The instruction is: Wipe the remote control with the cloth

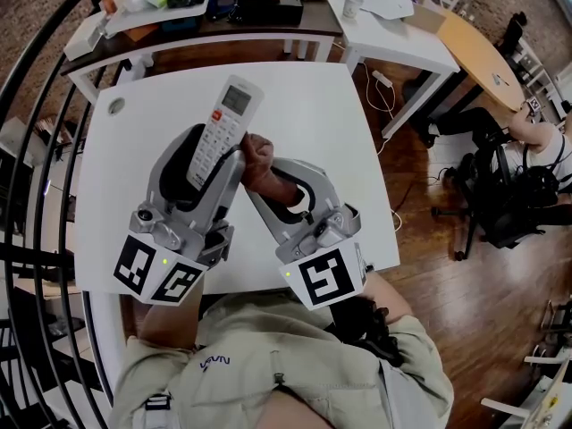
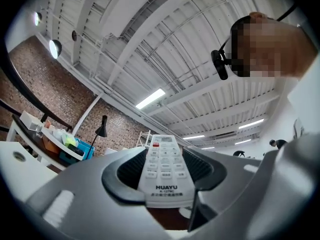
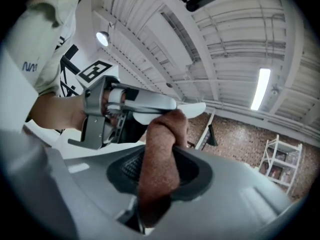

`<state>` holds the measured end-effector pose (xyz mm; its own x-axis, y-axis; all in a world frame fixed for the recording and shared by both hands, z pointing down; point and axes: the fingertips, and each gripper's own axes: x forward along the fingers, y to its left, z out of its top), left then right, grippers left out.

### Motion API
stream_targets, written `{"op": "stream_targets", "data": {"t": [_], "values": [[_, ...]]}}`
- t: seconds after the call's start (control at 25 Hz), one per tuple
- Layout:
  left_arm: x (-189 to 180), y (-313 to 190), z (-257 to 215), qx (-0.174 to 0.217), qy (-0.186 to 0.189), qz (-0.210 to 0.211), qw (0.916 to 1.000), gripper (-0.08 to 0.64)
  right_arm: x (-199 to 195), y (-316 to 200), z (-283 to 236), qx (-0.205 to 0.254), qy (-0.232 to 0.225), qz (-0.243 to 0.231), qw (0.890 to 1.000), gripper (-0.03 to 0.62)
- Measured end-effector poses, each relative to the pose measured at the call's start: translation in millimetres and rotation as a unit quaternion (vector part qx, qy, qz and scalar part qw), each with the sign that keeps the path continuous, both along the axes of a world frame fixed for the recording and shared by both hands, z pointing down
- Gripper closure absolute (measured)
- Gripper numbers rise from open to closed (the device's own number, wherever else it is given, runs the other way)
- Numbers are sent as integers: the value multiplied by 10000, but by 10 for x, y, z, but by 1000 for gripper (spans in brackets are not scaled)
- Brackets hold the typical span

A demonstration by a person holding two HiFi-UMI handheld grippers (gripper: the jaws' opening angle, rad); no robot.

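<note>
Closest to me, my left gripper (image 1: 213, 155) clamps the lower end of the remote control (image 1: 223, 123) between its pads, the jaws kept moderately apart by the body's width. The keypad faces up toward me. The display end juts out past the tips, tilted upward above the white table (image 1: 313, 105). Just beside it, my right gripper (image 1: 273, 179) pinches a bunched reddish-brown cloth (image 1: 257, 157) in narrow jaws. The wad sticks out beyond the tips and rests against the remote's right edge, close by my left jaw. Farther off stands a cluttered desk (image 1: 223, 25).
</note>
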<state>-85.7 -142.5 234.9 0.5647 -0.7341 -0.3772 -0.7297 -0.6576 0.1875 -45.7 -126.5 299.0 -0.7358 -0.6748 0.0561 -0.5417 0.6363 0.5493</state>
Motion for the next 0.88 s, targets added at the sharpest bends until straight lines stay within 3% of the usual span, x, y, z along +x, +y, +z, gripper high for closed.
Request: {"op": "stream_targets", "data": {"t": [0.48,0.68,0.88], "values": [[-121,-74,73,-120,142,-245,9995,319,-327,302,192,155,577,-824,9948,486],[-129,-111,99,-111,110,-292,9995,319,-277,227,201,181,680,-736,9948,486],[-158,-175,138,18,-153,-511,9986,319,-83,22,273,75,679,-404,9968,486]]}}
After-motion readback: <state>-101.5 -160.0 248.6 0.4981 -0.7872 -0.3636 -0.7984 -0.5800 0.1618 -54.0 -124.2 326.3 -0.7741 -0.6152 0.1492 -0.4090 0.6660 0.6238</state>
